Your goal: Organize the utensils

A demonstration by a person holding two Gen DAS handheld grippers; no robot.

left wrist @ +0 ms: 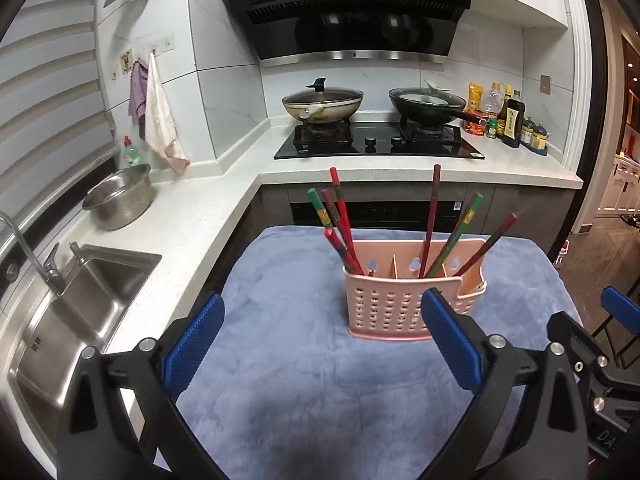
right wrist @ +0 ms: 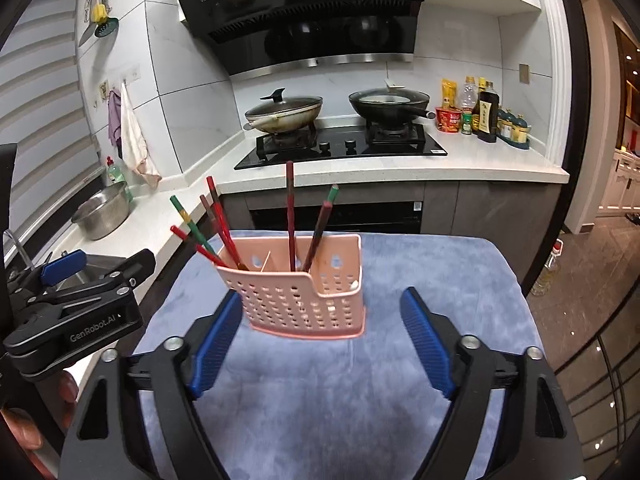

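Observation:
A pink perforated utensil holder [left wrist: 384, 308] [right wrist: 288, 300] stands upright on a blue cloth [left wrist: 300, 380] [right wrist: 320, 400] over a small table. Several red, green and dark chopsticks [left wrist: 340, 220] [right wrist: 218, 226] lean in its left compartment, and others [left wrist: 460, 236] [right wrist: 291, 208] stand further right. My left gripper [left wrist: 322, 300] is open just in front of the holder, with nothing between its blue pads [left wrist: 196, 340]. My right gripper [right wrist: 320, 296] is open too, near the holder's front, and empty. Each gripper also shows at the edge of the other's view [left wrist: 616, 312] [right wrist: 96, 266].
A steel sink [left wrist: 80, 300] and a steel colander bowl [left wrist: 120, 200] sit on the white counter to the left. Behind the table is a black hob [left wrist: 376, 140] with two pans, with bottles [left wrist: 508, 116] at its right. A person's fingers [right wrist: 68, 392] show lower left.

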